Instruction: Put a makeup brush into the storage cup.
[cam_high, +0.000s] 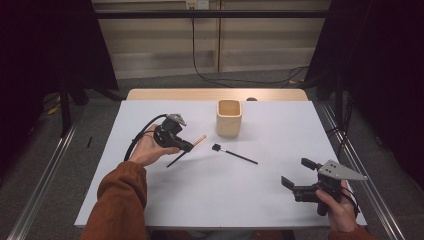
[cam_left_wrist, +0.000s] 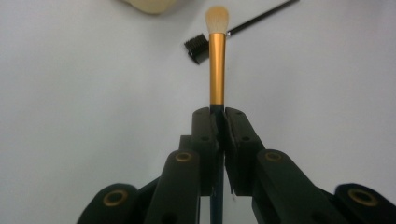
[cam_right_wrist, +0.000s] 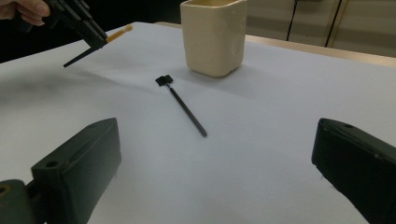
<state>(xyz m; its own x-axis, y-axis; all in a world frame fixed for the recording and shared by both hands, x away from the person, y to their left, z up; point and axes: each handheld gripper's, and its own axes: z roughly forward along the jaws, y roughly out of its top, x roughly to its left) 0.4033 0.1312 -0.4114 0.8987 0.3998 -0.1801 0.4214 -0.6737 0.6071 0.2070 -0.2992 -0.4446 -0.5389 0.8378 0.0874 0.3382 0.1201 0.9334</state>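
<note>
The high view looks down from the table's (cam_high: 150, 200) near edge toward twelve o'clock. Each gripper view rides low and close. All three share the cup (cam_high: 229, 117) and black brush (cam_high: 235, 154).

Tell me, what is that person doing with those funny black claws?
The left gripper is clamped on a makeup brush with a gold handle and pale bristles, lifted off the white table near the cream square cup. A thin black comb-tipped brush lies flat on the table. The right gripper waits open, holding nothing.

surface: white table (cam_high: 150, 200) | on it: cream cup (cam_high: 229, 118) at 12 o'clock; black comb brush (cam_high: 234, 153) near centre
</note>
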